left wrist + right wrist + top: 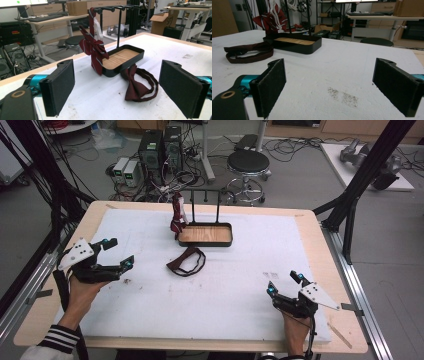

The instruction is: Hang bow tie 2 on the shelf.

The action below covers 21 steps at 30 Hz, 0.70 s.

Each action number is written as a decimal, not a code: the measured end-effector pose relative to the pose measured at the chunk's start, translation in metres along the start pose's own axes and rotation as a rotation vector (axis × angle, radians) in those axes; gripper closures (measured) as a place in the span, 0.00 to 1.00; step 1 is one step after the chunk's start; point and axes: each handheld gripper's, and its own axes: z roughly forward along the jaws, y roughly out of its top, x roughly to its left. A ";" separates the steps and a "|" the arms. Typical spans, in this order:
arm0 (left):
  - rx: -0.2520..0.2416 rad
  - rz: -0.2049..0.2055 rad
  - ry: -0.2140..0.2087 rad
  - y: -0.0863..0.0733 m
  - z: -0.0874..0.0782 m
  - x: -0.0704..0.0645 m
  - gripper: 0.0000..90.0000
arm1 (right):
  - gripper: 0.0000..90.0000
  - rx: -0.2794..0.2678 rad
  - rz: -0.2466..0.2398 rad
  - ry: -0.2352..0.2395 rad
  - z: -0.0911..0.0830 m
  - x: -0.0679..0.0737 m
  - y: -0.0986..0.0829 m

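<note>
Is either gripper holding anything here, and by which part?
Nothing is held: the left gripper and right gripper are both open; the bow tie lies loose on the table.

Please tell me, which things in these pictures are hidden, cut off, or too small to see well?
- Dark maroon bow tie with strap loop: small in the high view; its clasp is unreadable.
- Striped red bow tie hanging on the black rack: in the right gripper view the top edge cuts it off.
- Black tray with wooden floor: in the right gripper view its near wall hides most of the floor.
- Grey speckled stain: its nature cannot be told.
</note>
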 end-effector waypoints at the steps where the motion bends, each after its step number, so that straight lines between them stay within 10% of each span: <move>1: 0.000 0.000 0.000 0.000 0.000 0.000 0.16 | 0.12 0.000 0.000 0.000 0.000 0.000 0.000; 21: 0.118 0.033 -0.114 0.032 0.039 -0.015 0.16 | 0.12 -0.004 0.003 0.001 0.000 0.000 0.000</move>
